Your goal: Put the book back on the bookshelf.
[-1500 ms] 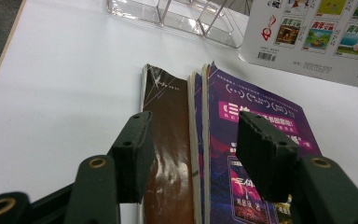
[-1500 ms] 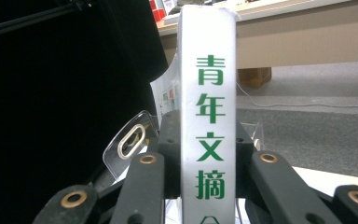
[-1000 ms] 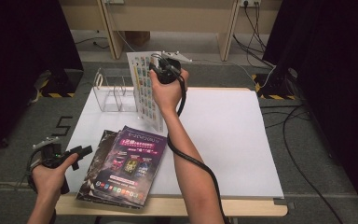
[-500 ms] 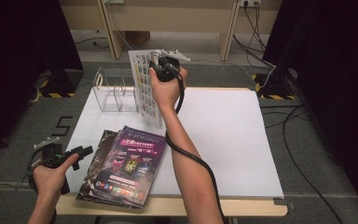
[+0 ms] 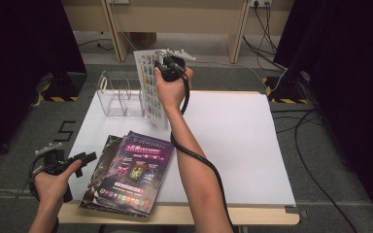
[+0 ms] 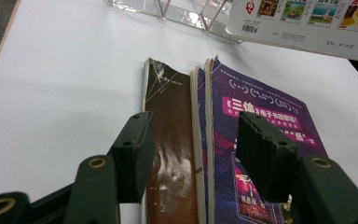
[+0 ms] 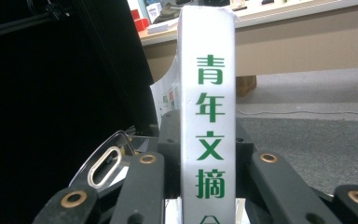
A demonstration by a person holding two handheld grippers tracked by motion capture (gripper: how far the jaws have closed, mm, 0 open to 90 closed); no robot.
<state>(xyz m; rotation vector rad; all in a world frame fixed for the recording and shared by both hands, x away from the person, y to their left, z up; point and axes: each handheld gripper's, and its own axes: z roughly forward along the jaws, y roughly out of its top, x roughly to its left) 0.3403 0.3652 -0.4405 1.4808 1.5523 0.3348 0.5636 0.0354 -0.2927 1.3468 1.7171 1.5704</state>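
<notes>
My right gripper [image 5: 169, 65] is shut on a white magazine [image 5: 150, 92] and holds it upright in the air, just right of a clear plastic rack [image 5: 119, 94] at the table's back left. In the right gripper view, the magazine's spine [image 7: 208, 116] with green characters stands between the jaws of that gripper [image 7: 208, 161]. A stack of magazines [image 5: 131, 172] with a purple cover on top lies at the front left. My left gripper [image 5: 80, 159] hovers open at the stack's left edge. Its jaws [image 6: 198, 158] frame a brown cover [image 6: 172, 140] and the purple cover [image 6: 256, 121].
The white table [image 5: 233, 136] has bare surface across its middle and right. The rack [image 6: 186, 11] has several upright dividers. Cables and table legs lie on the grey floor beyond the far edge.
</notes>
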